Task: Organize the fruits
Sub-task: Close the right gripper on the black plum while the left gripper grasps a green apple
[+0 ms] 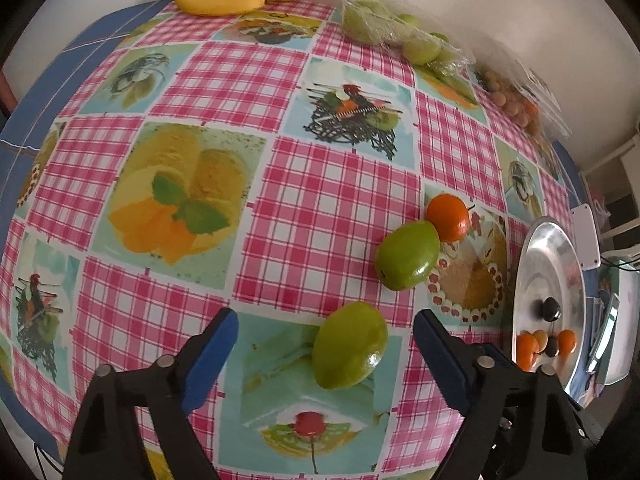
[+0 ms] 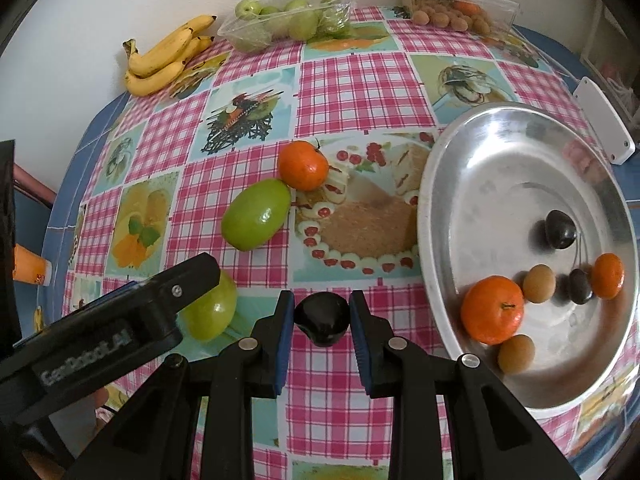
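Right tongs (image 2: 322,320) are clamped on a dark plum (image 2: 322,318); left tongs (image 1: 326,354) are spread around a green fruit (image 1: 350,346), not gripped. Six fruits are held in the metal tray (image 2: 460,168); two remain at frame centre.

Tablecloth (image 1: 168,80) bare – fruit trays (image 1: 384,20) behind

The tablecloth (image 2: 348,80) looks like wipe-clean vinyl, smooth with a faint sheen, printed in pink check and food pictures. At the right of the right wrist view, the tray (image 2: 472,152) is bare metal, brushed and bright, mirroring the fruit in it. The green fruit (image 1: 350,346) at lower centre of the left wrist view has a waxy, glossy skin with a white highlight. The dark fruit (image 2: 323,318) is glossy and near black. The mandarin (image 2: 303,165) has a finely pitted, satin peel. The bananas (image 2: 164,58) at upper left are matt and speckled. The punnet (image 2: 280,20) at top is thin, clear, crinkled plastic. The gripper pads (image 1: 212,356) look like matt blue rubber on black plastic.
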Action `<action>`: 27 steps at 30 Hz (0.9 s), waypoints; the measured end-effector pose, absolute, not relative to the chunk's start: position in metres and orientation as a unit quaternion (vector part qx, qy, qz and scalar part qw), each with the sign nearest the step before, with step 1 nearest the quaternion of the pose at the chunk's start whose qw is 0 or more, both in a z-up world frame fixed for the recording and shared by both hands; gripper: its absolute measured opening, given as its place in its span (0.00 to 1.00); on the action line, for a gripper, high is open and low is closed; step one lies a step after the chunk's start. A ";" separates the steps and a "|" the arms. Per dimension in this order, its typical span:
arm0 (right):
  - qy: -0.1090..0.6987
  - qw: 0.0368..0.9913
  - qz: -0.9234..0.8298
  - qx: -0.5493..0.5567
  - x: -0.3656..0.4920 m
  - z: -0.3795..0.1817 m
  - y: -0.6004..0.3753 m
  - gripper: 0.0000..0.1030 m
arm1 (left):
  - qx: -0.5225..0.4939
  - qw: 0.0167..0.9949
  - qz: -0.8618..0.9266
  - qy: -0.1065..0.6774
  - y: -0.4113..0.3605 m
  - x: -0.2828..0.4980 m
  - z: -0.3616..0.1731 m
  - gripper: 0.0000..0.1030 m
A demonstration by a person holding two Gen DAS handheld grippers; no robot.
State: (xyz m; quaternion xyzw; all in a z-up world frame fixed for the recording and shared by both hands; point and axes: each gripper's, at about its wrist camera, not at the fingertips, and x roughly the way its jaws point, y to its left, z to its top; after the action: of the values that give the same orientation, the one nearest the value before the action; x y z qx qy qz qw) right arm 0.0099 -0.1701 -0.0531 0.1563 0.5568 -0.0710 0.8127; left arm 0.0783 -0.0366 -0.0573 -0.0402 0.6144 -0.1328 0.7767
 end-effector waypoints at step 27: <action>0.563 0.807 -0.076 0.164 -0.001 -0.053 -0.184 0.28 | -0.031 0.761 -0.125 0.636 -0.044 0.073 -0.074 0.48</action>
State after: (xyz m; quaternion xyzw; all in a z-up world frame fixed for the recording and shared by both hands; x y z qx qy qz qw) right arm -0.0008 -0.1840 -0.0534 0.1644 0.5627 -0.0759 0.8066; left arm 0.0731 -0.0443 -0.0739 -0.0305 0.6357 -0.1252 0.7611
